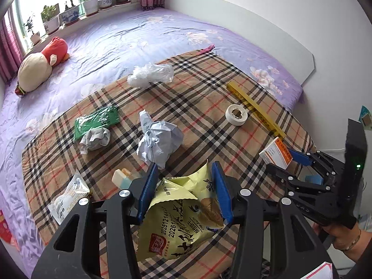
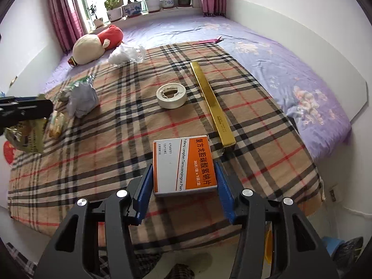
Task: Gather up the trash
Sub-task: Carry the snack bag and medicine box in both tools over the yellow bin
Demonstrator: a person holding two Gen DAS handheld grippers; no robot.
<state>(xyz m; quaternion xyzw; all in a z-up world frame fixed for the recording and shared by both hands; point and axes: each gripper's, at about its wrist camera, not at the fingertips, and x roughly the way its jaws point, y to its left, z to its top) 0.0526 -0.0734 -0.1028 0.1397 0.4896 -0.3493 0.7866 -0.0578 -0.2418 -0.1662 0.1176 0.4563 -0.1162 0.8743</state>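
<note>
Yellow snack bag [image 1: 179,211] clamped in left fingers [image 1: 148,186], medicine box [image 2: 184,165] between part-open right fingers [image 2: 224,186]

Plush toy [image 1: 38,66] lies on the purple bedsheet [image 1: 121,37] below potted plants [image 1: 69,11].

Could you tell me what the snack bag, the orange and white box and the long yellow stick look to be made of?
Snack bag: thin glossy plastic film, judging by its crinkles and zigzag-cut edge. Orange and white box: printed cardboard, smooth, with sharp folded edges. Long yellow stick: square-edged and shiny gold; metallic card or metal, cannot tell which.
</note>
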